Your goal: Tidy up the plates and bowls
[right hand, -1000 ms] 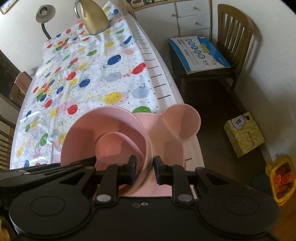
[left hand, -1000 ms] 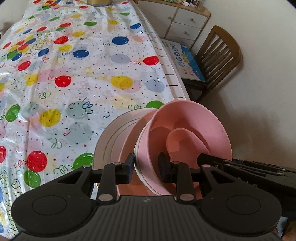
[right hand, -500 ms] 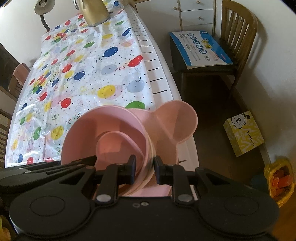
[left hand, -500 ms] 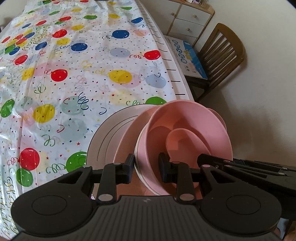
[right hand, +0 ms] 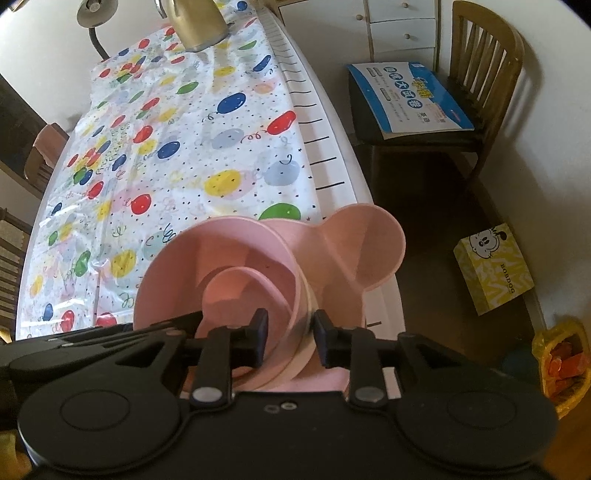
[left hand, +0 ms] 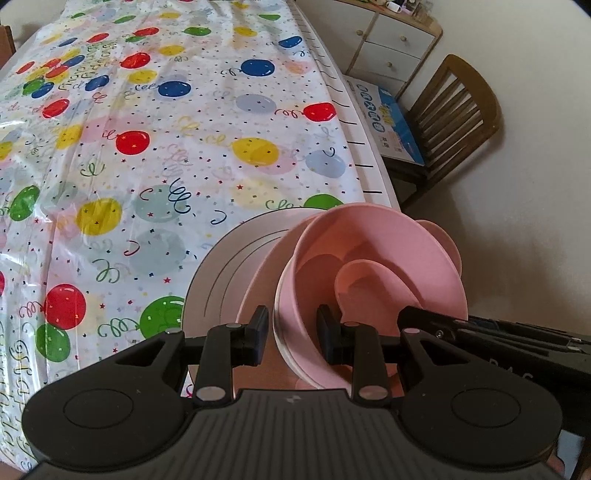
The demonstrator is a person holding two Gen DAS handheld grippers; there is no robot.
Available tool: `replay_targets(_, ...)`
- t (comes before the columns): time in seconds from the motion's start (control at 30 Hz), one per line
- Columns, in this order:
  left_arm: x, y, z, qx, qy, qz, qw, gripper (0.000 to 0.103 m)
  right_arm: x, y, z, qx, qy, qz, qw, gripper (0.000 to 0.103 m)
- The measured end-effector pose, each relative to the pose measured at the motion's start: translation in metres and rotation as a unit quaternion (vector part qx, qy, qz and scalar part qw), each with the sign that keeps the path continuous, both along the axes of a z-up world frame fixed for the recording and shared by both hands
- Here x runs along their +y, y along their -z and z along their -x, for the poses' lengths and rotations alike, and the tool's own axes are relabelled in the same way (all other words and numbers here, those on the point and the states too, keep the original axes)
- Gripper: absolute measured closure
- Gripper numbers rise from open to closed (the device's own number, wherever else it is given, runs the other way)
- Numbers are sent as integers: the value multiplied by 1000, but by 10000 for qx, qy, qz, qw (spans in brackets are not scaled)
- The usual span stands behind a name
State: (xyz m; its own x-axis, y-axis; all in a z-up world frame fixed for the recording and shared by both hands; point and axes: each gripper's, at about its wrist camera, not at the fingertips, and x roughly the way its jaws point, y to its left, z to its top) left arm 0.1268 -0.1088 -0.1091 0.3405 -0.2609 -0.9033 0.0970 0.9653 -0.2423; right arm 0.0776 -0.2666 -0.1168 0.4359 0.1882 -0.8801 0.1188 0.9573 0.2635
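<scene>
A: Pink stack confirmed at the near right corner of the table [left hand: 373, 173]; I see a large pink bowl [left hand: 373, 254] with a smaller pink bowl [left hand: 365, 280] nested inside, seated on a pink plate with round ears [right hand: 365, 251]; a pale round plate [left hand: 225, 269] lies just left of the stack on the balloon-print tablecloth [left hand: 166, 147].

B: Report tool state, both sides.

A: My left gripper [left hand: 291, 328] straddles the large bowl's near left wall; its outer pad looks slightly off the wall, so I cannot tell whether it is clenched; my right gripper [right hand: 290, 338] straddles the right wall of the same bowl; its jaws are opening, wall between them, pads clear of it.

B: Surroundings?

A: Far end: a gold kettle [right hand: 195, 22]; right of the table: a wooden chair [right hand: 480, 74] carrying a blue box [right hand: 410, 96]; a yellow carton [right hand: 493, 267] on the floor.
</scene>
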Motion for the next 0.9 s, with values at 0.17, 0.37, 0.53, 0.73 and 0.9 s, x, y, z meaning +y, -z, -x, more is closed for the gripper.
replay_targets(0.17, 2, -3, 5, -51, 17, -7, 10000, 76, 2, -2, 3, -41, -9, -2, 10000, 74)
replay_targets(0.37, 5, -7, 13, -93, 78, -31, 9999, 75, 4, -8, 12, -134, 25, 56, 9999, 70)
replay_targets(0.53, 13, -9, 18, -110, 174, -41, 9998, 69, 8, -14, 21, -273, 82, 89, 9996, 64)
replay_targets(0.73, 28, -20, 26, -324, 297, -51, 9990, 48, 16, -22, 33, -435, 257, 152, 9986, 58)
replay_targets(0.9, 42, -30, 36, -513, 406, 17, 9979, 47, 26, -33, 47, -660, 371, 216, 9969, 52)
